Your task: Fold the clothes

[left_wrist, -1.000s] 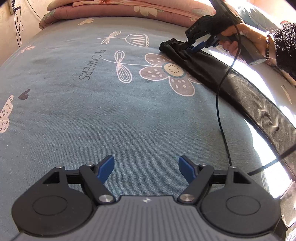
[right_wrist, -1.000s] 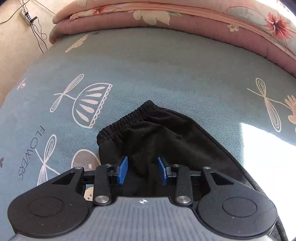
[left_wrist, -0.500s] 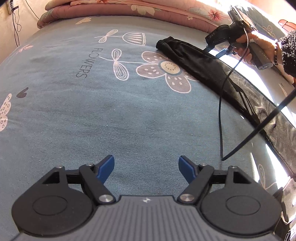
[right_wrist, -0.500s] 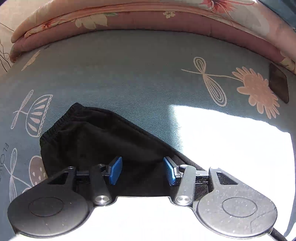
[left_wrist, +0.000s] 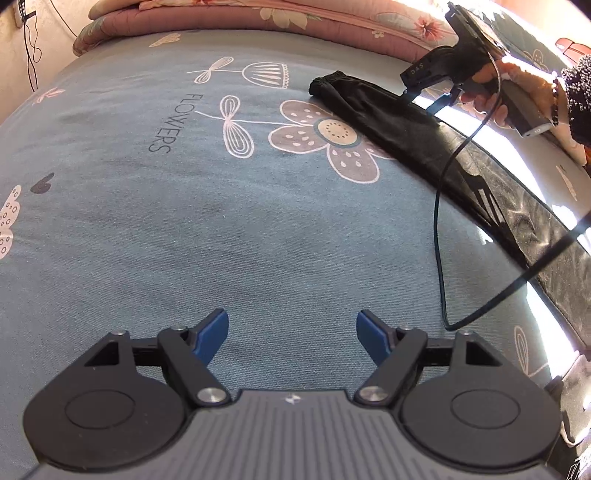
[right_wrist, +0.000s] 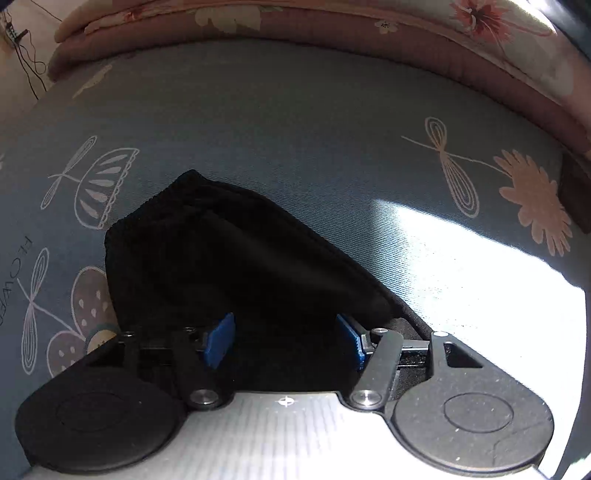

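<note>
Black trousers (right_wrist: 236, 266) lie on a sunlit blue flowered bedsheet (left_wrist: 184, 229), both tools (left_wrist: 291, 332) (right_wrist: 286, 338) released.

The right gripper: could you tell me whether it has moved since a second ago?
Yes. In the left wrist view, the right gripper has lifted off the black trousers, toward the pink quilt, its fingers now open.

Blue floral bedsheet (left_wrist: 184, 221); pink quilt (right_wrist: 332, 40) at far edge; sunlight patch (right_wrist: 461, 266).
</note>
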Tool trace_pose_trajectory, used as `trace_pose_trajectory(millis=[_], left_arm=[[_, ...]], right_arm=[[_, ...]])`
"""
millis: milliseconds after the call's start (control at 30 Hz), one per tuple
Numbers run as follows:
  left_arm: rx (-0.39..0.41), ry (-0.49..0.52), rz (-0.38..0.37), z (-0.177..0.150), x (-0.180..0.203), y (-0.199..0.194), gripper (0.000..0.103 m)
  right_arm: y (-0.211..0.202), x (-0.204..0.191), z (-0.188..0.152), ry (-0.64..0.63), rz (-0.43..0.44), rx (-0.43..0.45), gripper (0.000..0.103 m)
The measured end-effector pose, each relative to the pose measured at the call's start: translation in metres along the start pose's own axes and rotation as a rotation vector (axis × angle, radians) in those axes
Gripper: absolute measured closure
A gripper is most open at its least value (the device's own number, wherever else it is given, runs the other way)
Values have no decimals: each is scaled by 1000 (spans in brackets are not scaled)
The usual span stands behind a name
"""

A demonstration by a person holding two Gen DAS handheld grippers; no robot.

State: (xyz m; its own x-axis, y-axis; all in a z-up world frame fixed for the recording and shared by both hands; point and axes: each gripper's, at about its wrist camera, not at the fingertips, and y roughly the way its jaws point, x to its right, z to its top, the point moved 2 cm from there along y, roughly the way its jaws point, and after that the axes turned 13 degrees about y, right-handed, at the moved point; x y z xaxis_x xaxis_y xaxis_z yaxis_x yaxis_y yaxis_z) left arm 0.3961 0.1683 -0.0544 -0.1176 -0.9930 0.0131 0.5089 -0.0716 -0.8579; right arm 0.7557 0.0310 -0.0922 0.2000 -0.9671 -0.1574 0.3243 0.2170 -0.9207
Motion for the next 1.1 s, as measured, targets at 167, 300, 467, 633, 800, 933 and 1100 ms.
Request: trace_pose_trajectory(millis=[167, 300, 467, 633, 800, 933, 1100], left_arm=[[11, 22, 9, 1, 1, -2, 26], [11, -4, 14, -2, -5, -4, 26], [14, -28, 21, -2, -10, -2, 26], [26, -29, 35, -2, -11, -5, 26], [35, -51, 67, -10, -14, -19, 26], [38, -53, 85, -17, -11, -30, 26], [41, 19, 103, -25, 11, -50, 26]], right_arm=[[21, -2, 1, -6, -89, 5, 18], [26, -5, 2, -7, -139, 18, 14], [24, -31, -5, -86, -104, 23, 13], [38, -57, -11, -162, -90, -5, 13], [1, -59, -26, -155, -48, -11, 13], [-42, -52, -47, -188, -9, -30, 13], [-94, -43, -84, -212, 73, -53, 12]])
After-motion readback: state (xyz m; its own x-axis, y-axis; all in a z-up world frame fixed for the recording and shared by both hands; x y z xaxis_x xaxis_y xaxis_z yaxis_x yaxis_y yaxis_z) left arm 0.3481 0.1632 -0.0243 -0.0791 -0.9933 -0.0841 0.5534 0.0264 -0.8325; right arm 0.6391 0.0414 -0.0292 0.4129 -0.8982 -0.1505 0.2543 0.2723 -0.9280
